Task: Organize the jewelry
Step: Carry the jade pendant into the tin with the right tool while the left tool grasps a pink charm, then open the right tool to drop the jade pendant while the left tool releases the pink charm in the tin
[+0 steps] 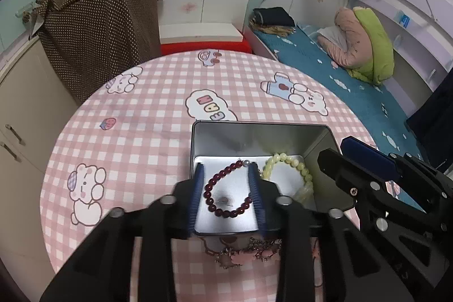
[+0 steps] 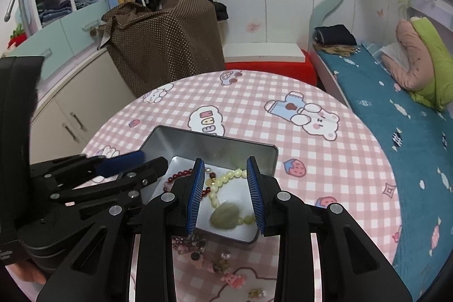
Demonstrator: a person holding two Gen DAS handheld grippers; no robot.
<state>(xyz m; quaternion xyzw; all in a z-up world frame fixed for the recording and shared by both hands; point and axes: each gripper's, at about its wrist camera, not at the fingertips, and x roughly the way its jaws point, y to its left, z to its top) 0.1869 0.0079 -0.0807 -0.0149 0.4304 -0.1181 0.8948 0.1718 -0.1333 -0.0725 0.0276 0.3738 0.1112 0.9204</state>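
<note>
A dark red bead bracelet (image 1: 226, 190) lies flat on the floor of an open metal tin (image 1: 317, 157), its loop stretched slightly from 7 to 1 o'clock in the left wrist view, a small clear bead at its 1 o'clock end. Just beside it at 3 o'clock lies a pale yellow-green bead bracelet (image 1: 294, 169), and the right wrist view shows a greenish stone pendant (image 2: 225, 217) on that strand, resting toward the tin's near wall. The tin is rectangular, its long axis running 9 to 3 o'clock in the left view, and it sits at the near side of a round table under a pink checked cloth (image 1: 141, 137). A cloud printed on the cloth at 12 o'clock from the tin carries letters reading "BEAN", seen upside down. The left gripper (image 1: 228, 197) hangs over the tin with its blue-padded fingers spread wide on either side of the red bracelet, gripping nothing. The right gripper (image 2: 226, 193) points into the tin from 5 o'clock, its fingers likewise held wide apart around the yellow-green beads and pendant, with nothing between them pinched. On the cloth outside the tin's near wall lies a tangle of pink charm jewelry (image 1: 246, 254). Beyond the table stand a brown dotted bag (image 1: 99, 27) at 10 o'clock and a bed with a teal sheet (image 1: 354, 92) at 2 o'clock.
</note>
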